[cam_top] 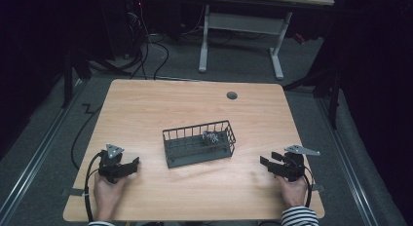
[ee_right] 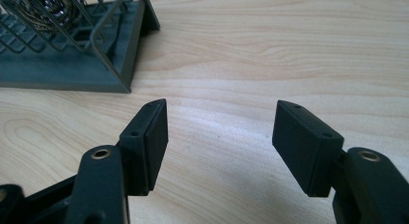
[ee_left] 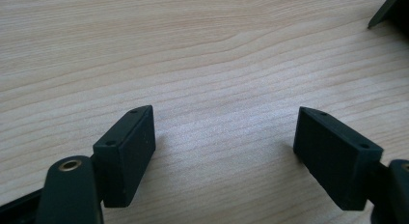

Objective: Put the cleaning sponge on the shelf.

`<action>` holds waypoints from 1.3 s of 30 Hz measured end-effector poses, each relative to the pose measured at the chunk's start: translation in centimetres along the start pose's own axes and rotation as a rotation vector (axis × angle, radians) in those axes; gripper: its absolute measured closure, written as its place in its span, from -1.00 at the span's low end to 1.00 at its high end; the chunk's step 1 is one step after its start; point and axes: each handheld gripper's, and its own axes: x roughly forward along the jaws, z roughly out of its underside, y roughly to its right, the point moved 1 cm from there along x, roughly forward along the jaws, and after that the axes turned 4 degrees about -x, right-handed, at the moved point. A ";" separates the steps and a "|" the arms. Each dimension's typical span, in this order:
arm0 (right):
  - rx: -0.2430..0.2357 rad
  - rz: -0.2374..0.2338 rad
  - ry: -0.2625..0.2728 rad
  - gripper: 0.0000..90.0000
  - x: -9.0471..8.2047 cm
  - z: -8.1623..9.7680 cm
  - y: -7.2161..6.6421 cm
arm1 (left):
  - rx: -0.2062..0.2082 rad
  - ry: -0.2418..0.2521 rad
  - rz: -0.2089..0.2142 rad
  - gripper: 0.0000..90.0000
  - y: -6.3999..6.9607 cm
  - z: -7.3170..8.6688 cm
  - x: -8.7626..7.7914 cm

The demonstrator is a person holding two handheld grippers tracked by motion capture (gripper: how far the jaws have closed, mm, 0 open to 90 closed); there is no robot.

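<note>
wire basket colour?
Dark grey wire basket, base and wires alike; clearest in the right gripper view.

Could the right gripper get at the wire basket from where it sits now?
Probably yes. The right gripper rests open on the table, jaws pointing toward the wire basket, with only bare wood between them. The crumpled metallic object inside sits behind the wire wall, so that would likely need reaching from above.

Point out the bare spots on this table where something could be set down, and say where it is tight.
Free: the far stretch of table between the wire basket and the grey grommet, and the near edge between the left gripper and right gripper. Tighter: the gaps between the basket's ends and the open grippers.
</note>
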 end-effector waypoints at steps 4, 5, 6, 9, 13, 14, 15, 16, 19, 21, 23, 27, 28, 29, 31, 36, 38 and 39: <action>0.004 0.005 -0.011 -0.16 0.5 0.7 -0.1 | 0.000 0.000 0.000 -0.49 0.0 0.0 0.0; 0.004 0.005 -0.011 -0.16 0.5 0.7 -0.1 | 0.000 0.000 0.000 -0.49 0.0 0.0 0.0; 0.005 0.008 -0.015 -0.16 0.7 1.0 -0.1 | 0.000 0.000 0.000 -0.49 0.0 0.0 0.0; 0.000 0.013 -0.014 -0.17 0.9 1.2 -0.2 | 0.000 0.000 0.000 -0.49 0.0 0.0 0.0; -0.017 0.029 -0.017 -0.18 1.2 1.7 -0.2 | -0.001 0.000 0.000 -0.49 0.0 0.0 0.0; -0.023 0.040 -0.021 -0.19 1.4 1.8 -0.2 | -0.001 0.000 0.000 -0.49 0.0 0.0 0.0; -0.023 0.040 -0.021 -0.19 1.4 1.8 -0.2 | -0.001 0.000 0.000 -0.49 0.0 0.0 0.0; -0.024 0.045 -0.026 -0.19 1.4 1.9 -0.2 | -0.001 0.000 0.000 -0.49 0.0 0.0 0.0; -0.033 0.062 -0.037 -0.19 1.6 2.0 -0.1 | -0.001 0.000 0.000 -0.49 0.0 0.0 0.0; -0.032 0.062 -0.039 -0.19 1.6 2.0 -0.1 | 0.003 -0.002 0.004 -0.50 0.0 0.0 0.0; -0.036 0.069 -0.043 -0.20 1.7 2.1 -0.2 | 0.008 -0.003 0.009 -0.50 0.1 0.0 0.0; -0.044 0.079 -0.042 -0.19 1.8 2.2 -0.1 | 0.007 -0.003 0.009 -0.50 0.1 0.0 0.0; -0.044 0.086 -0.041 -0.20 1.9 2.2 -0.2 | 0.007 -0.003 0.009 -0.50 0.1 0.0 0.0; -0.044 0.086 -0.041 -0.20 1.9 2.2 -0.2 | 0.007 -0.003 0.009 -0.50 0.1 0.0 0.0; -0.058 0.097 -0.045 -0.20 1.9 2.2 -0.4 | 0.007 -0.003 0.009 -0.50 0.1 0.0 0.0; -0.128 0.167 -0.069 -0.20 2.3 2.2 -1.3 | 0.007 -0.003 0.009 -0.50 0.1 0.0 0.0; -0.149 0.183 -0.076 -0.22 2.4 2.3 -1.6 | 0.007 -0.002 0.009 -0.50 0.1 0.0 0.0; -0.149 0.183 -0.076 -0.22 2.4 2.3 -1.6 | 0.007 -0.002 0.009 -0.50 0.1 0.0 0.0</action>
